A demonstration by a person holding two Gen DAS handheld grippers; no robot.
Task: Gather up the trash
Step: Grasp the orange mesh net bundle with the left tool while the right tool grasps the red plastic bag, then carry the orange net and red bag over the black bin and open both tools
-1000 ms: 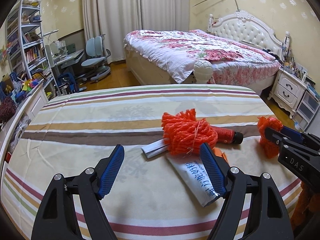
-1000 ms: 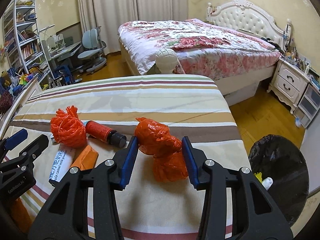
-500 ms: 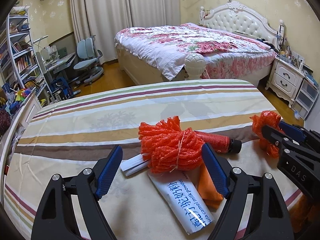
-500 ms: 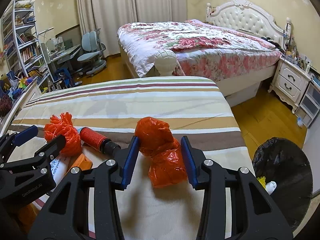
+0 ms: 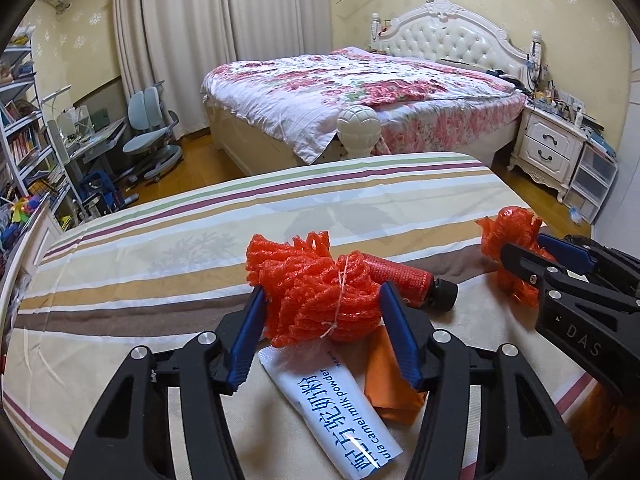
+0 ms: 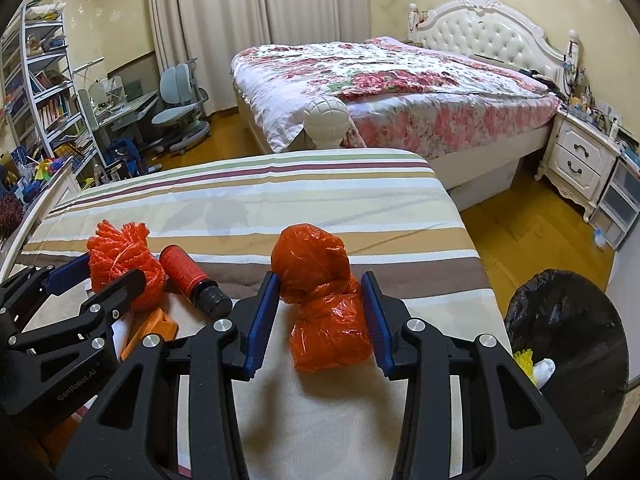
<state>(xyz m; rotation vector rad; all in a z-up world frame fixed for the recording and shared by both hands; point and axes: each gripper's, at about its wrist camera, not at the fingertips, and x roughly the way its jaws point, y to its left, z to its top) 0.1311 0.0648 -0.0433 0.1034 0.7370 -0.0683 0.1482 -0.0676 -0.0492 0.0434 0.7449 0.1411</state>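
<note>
Red bottle (image 5: 404,282): lay on striped bed (image 5: 160,264), cap toward right | left gripper (image 5: 324,336): clamped on orange mesh bundle (image 5: 316,292) | right gripper (image 6: 320,322): bracketed orange plastic bag (image 6: 320,296) (pad contact unclear).

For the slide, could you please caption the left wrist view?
Left gripper closes around an orange foam-net bundle on the striped tablecloth.

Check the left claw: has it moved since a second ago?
Yes. The left claw has advanced over the striped cloth and narrowed around the orange mesh bundle, which earlier lay ahead of its right finger.
</note>
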